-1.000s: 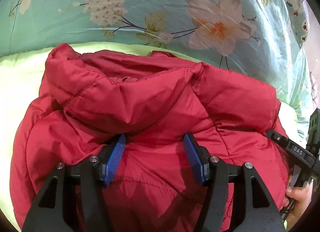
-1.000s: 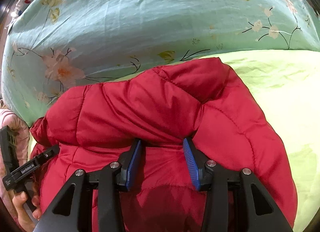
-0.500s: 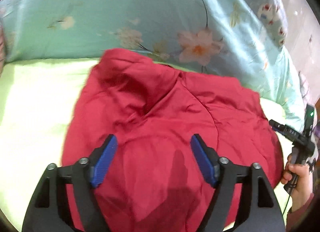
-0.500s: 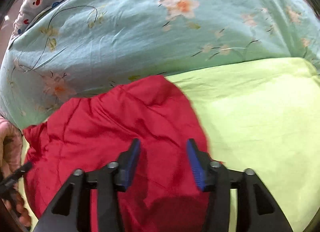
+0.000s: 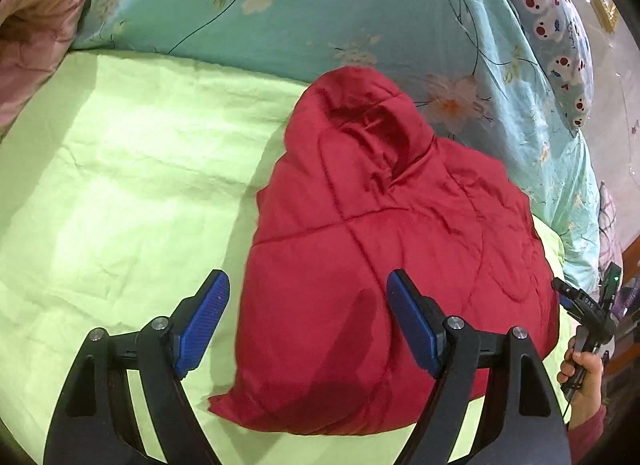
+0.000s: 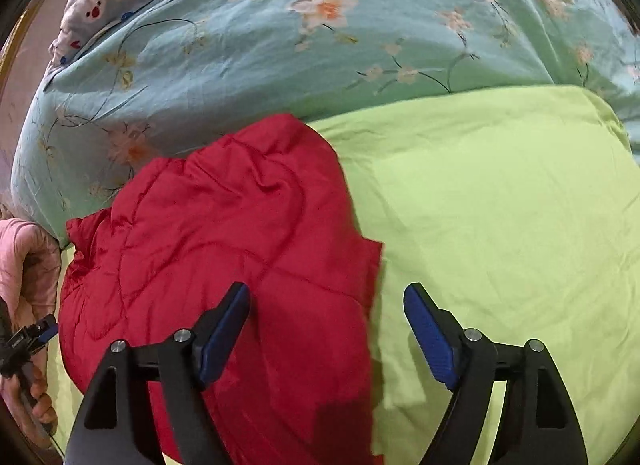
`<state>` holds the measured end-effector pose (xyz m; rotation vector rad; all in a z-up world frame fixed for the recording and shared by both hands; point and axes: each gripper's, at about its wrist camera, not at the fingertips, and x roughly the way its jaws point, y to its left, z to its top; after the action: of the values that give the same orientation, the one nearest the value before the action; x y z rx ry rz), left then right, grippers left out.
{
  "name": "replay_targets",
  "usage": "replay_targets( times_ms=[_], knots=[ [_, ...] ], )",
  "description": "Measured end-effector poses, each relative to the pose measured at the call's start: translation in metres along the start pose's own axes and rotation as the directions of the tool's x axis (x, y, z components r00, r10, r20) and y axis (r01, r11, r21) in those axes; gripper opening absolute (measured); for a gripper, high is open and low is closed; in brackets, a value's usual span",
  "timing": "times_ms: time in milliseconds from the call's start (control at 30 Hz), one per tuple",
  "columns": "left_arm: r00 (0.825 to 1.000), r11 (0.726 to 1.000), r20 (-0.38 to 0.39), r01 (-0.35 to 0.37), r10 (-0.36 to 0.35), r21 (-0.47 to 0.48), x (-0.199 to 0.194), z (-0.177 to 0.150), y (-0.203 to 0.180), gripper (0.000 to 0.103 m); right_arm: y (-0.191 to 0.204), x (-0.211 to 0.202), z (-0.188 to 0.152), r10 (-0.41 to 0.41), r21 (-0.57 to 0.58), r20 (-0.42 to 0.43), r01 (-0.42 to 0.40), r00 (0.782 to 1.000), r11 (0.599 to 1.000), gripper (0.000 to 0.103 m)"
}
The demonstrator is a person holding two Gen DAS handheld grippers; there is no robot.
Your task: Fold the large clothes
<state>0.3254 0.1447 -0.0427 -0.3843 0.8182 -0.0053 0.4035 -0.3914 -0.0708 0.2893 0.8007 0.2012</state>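
A folded red quilted puffer jacket lies in a compact bundle on the lime-green bedsheet, its far edge against the turquoise floral quilt heaped behind it, with a pink padded garment at the quilt's end. The left gripper hangs over the jacket's near left part with its blue-padded jaws spread and nothing pinched between them. The right gripper straddles the jacket's right edge; its jaws have just been opening and stand wide, holding nothing, one pad over red fabric, the other over bare sheet.
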Motion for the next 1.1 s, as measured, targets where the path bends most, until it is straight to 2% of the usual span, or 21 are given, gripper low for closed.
replay_targets(
  times_ms=[67,167,233,333,500,700,833,1100],
  knots=[
    [1.000,1.000,-0.005,0.026,-0.026,0.003,0.002,-0.001,0.003,0.081,-0.009,0.002,-0.002,0.024,0.021,-0.018,-0.024,1.000,0.999,0.082],
    [0.997,0.998,-0.050,0.061,-0.060,0.001,0.010,-0.003,0.009,0.081,-0.024,0.005,-0.003,0.083,0.078,-0.043,-0.080,0.996,0.994,0.086],
    [0.993,0.997,-0.095,0.071,-0.072,-0.016,0.021,-0.004,0.013,0.084,-0.031,0.009,-0.004,0.119,0.104,-0.057,-0.113,0.991,0.988,0.088],
    [0.987,0.993,-0.113,0.107,-0.112,-0.051,0.032,-0.004,0.019,0.087,-0.037,0.018,-0.005,0.178,0.141,-0.085,-0.165,0.980,0.976,0.091],
    [0.983,0.989,-0.121,0.132,-0.139,-0.065,0.044,-0.004,0.023,0.103,-0.045,0.031,-0.010,0.238,0.199,-0.107,-0.214,0.965,0.957,0.094],
    [0.953,0.955,-0.146,0.241,-0.267,-0.172,0.069,-0.007,0.038,0.103,-0.044,0.046,-0.014,0.302,0.231,-0.140,-0.265,0.943,0.936,0.096],
    [0.946,0.946,-0.138,0.265,-0.292,-0.187,0.073,-0.006,0.035,0.103,-0.040,0.052,-0.014,0.326,0.232,-0.149,-0.288,0.933,0.929,0.096],
    [0.921,0.919,-0.161,0.311,-0.354,-0.242,0.083,0.002,0.033,0.103,-0.028,0.061,-0.016,0.394,0.228,-0.180,-0.351,0.901,0.908,0.096]
  ],
)
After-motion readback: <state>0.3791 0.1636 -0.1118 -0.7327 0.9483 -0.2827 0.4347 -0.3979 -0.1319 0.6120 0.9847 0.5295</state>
